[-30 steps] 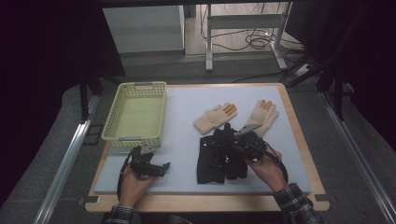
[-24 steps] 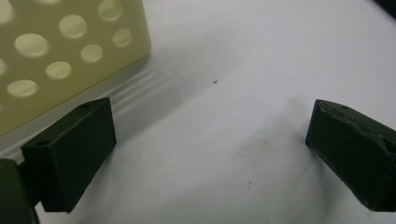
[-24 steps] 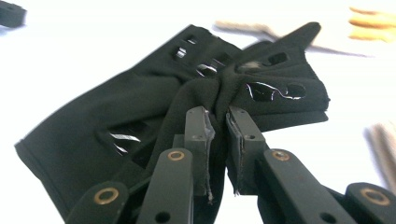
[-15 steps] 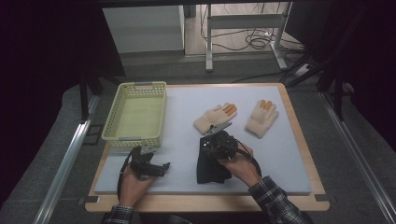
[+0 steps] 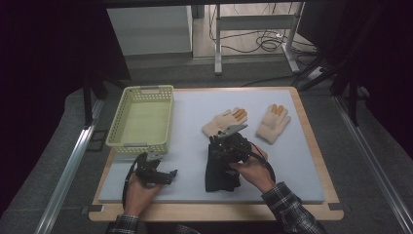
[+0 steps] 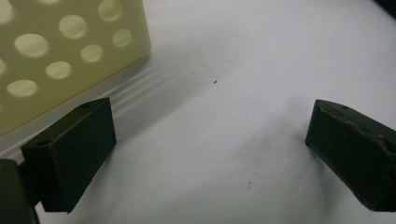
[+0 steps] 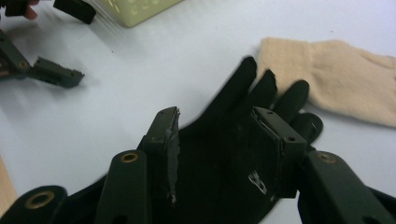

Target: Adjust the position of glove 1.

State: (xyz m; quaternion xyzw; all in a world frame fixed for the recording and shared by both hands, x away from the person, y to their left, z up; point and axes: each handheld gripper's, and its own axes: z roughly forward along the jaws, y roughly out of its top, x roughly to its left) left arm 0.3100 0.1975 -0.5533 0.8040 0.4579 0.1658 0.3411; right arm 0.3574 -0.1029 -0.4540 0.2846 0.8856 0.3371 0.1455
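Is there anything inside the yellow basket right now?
No. In the high view the yellow basket shows only its bare floor, while the gloves all lie outside it on the mat.

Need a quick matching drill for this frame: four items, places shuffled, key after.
Items:
1. basket
2. black glove
3. left gripper
4. beige glove with orange tips, farther right

Places:
A. under the right gripper, between its open fingers
B. near the table's right edge
C. back left of the mat
D. open over bare mat, just in front of the basket

Pairs: 1-C, 2-A, 3-D, 4-B
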